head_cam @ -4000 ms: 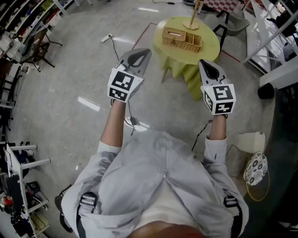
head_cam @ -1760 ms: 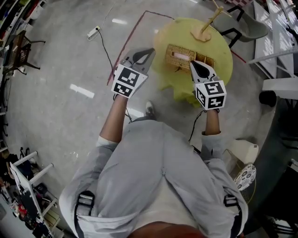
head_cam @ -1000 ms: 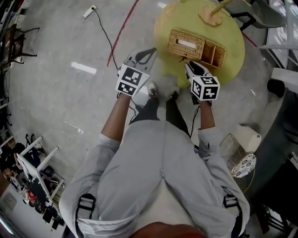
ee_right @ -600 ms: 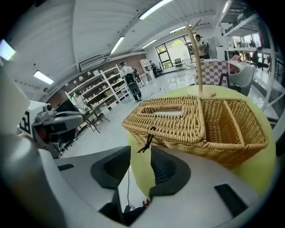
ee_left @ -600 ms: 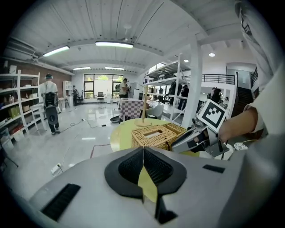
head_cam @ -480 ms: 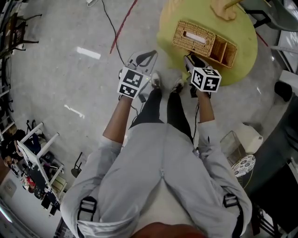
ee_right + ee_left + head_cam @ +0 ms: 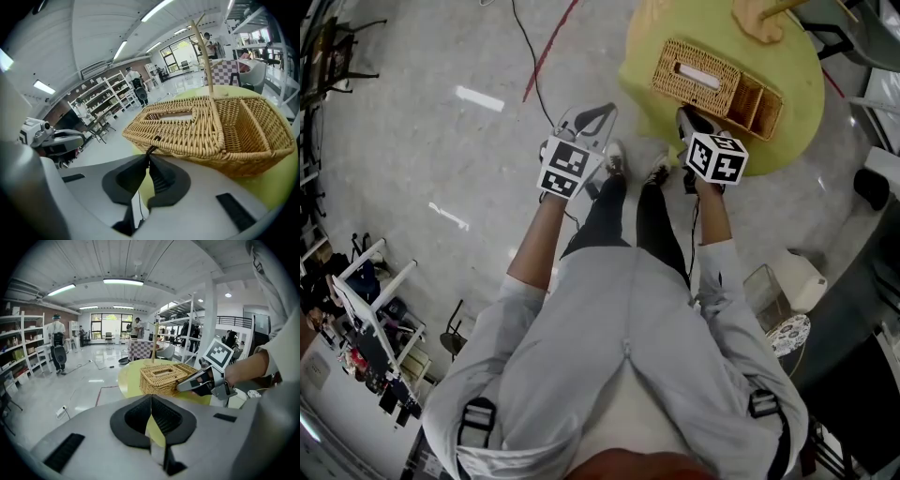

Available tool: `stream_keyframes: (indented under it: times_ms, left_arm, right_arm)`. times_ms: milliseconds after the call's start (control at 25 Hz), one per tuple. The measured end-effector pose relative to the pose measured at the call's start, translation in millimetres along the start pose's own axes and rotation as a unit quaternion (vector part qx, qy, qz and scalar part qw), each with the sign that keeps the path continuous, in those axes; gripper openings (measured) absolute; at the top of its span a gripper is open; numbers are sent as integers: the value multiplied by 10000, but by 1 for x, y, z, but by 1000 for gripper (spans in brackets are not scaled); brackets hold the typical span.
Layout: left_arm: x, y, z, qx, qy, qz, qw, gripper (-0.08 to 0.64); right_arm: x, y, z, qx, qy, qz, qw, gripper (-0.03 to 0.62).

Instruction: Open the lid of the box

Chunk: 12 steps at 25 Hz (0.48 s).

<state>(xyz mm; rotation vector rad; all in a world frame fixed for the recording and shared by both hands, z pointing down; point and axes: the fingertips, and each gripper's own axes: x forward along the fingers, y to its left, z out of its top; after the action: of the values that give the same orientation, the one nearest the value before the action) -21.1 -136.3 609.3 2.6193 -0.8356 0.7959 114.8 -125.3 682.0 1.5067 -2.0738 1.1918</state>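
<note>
A wicker box (image 7: 717, 80) stands on the round yellow table (image 7: 802, 112). Its slotted lid (image 7: 183, 124) lies flat beside an open side compartment (image 7: 255, 119). A small dark loop (image 7: 153, 140) sticks out from the lid's front edge. My right gripper (image 7: 148, 153) is at that edge, its jaws closing, with the loop pinched between the tips. In the head view the right gripper (image 7: 687, 117) touches the box's near side. My left gripper (image 7: 591, 117) hangs off the table's left, over the floor, shut and holding nothing (image 7: 151, 397). The box (image 7: 161, 378) is ahead of it.
A wooden stand (image 7: 764, 19) rises on the table behind the box. A cable (image 7: 530, 56) and a red line cross the floor at left. A white bin (image 7: 797, 281) sits at the right. Shelves and standing people (image 7: 56, 341) are far off.
The person has walked up to the table. The right gripper moved forward to the box's front edge, and the left gripper came along beside it off the table.
</note>
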Motion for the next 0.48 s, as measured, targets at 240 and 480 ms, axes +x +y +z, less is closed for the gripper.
stream_keyframes:
  times_ms: [240, 480]
  left_arm:
    - [-2, 3, 15, 62, -112, -52, 9999, 29]
    - [-7, 9, 44, 188, -346, -182, 9991, 29]
  right_arm:
    - [-12, 4, 12, -194, -20, -66, 9998, 37]
    - [-33, 15, 32, -529, -43, -165, 9985, 37]
